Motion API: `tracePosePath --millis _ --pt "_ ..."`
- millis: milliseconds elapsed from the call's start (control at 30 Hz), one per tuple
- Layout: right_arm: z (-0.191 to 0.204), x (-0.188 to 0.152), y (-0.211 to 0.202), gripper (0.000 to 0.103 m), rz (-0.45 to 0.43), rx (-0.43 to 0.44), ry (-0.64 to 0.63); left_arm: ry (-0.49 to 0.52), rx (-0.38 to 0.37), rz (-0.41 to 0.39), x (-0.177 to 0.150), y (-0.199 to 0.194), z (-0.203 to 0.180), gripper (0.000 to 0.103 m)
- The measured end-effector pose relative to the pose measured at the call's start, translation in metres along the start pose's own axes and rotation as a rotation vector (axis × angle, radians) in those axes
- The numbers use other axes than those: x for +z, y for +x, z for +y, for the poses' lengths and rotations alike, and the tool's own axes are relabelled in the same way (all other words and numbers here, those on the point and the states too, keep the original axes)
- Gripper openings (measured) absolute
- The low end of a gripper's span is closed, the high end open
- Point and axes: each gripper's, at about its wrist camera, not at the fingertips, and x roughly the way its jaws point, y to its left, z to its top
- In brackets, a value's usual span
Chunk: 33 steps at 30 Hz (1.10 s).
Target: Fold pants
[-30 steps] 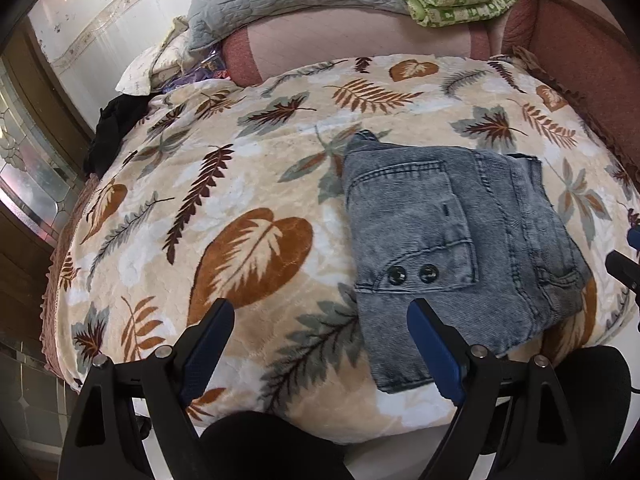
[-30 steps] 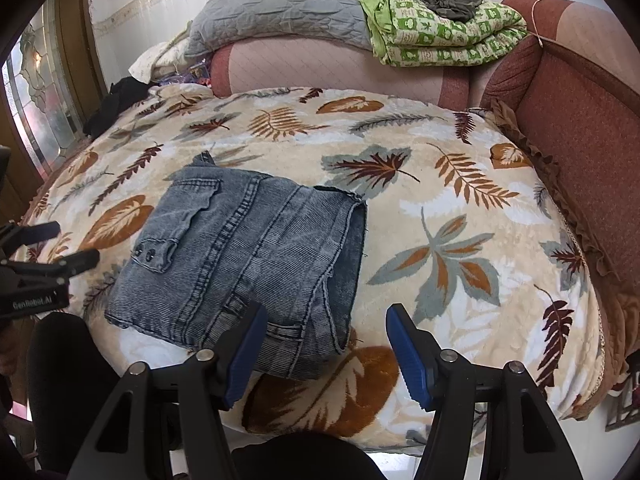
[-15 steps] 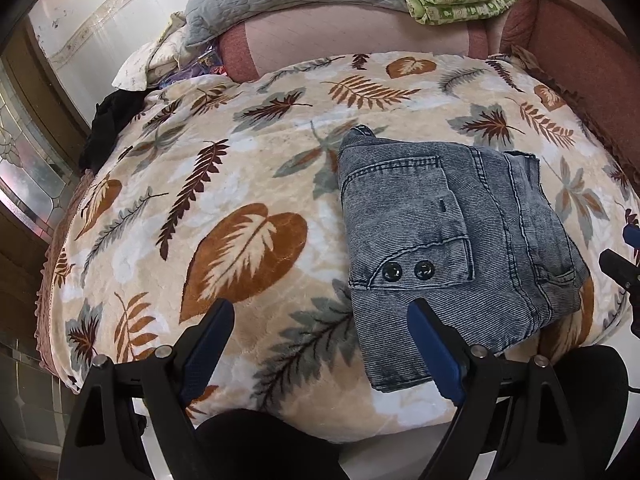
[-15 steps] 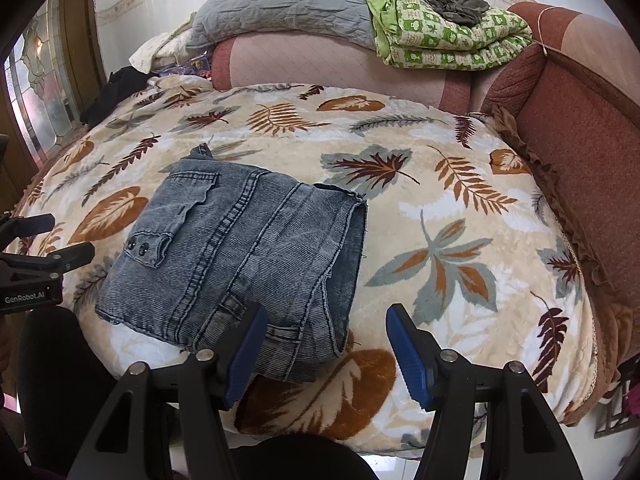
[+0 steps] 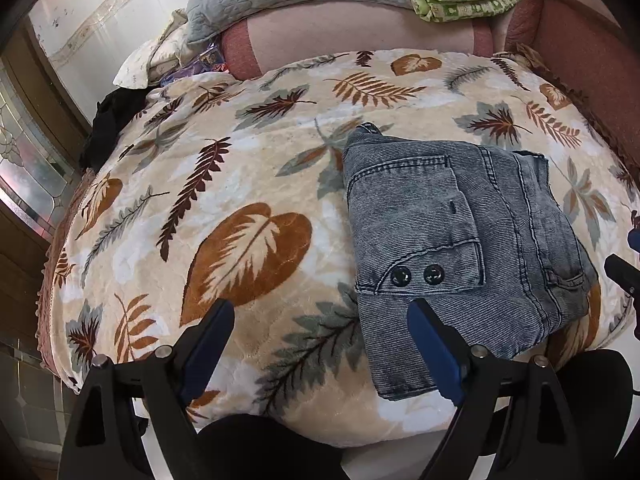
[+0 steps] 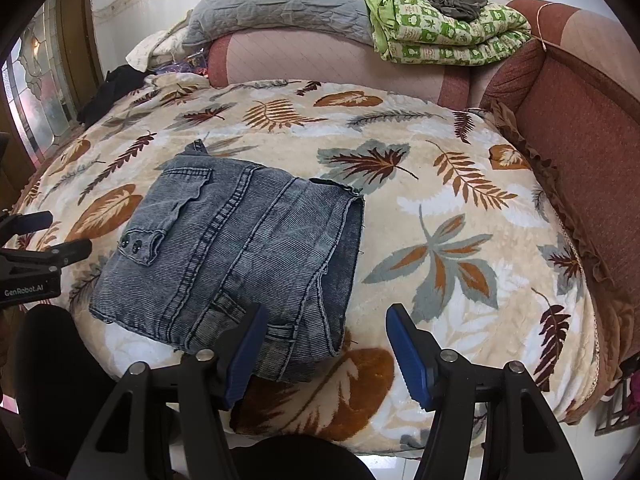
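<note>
both hand-held grippers, left point(image 5: 320, 340) & right point(image 6: 324, 344), jaws wide apart, empty, angled down

bed point(image 6: 460, 152): leaf-print blanket | on it: folded grey pants point(image 6: 240, 256)

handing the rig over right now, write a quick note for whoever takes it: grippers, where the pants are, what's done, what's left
Left gripper: open, holding nothing, hovering over the near edge of the bed beside the pants' left edge.
Right gripper: open, holding nothing, hovering at the pants' near right corner.
Pants: grey denim, lying folded into a compact rectangle on the leaf-print blanket, toward its near left side, pocket with two buttons facing up.
Done: the folding looks finished; neither gripper touches the cloth.
Left: probably nothing beyond a check of the slightly uneven near edge; square it up if a tidier stack is wanted.
</note>
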Motion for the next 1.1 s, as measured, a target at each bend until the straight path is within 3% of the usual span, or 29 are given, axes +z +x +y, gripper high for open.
tracePosePath --millis 833,967,1100 --pt "-0.004 -0.004 0.005 0.066 0.021 0.003 0.009 0.009 -0.009 0.013 0.005 0.009 0.007 0.088" --pt "-0.02 -0.005 0.018 0.066 0.054 0.101 0.085 -0.016 -0.093 0.045 0.018 0.027 0.022 0.088" --pt "-0.048 -0.006 0.04 0.066 0.089 0.288 0.222 -0.034 -0.222 0.093 0.029 0.052 0.033 0.088"
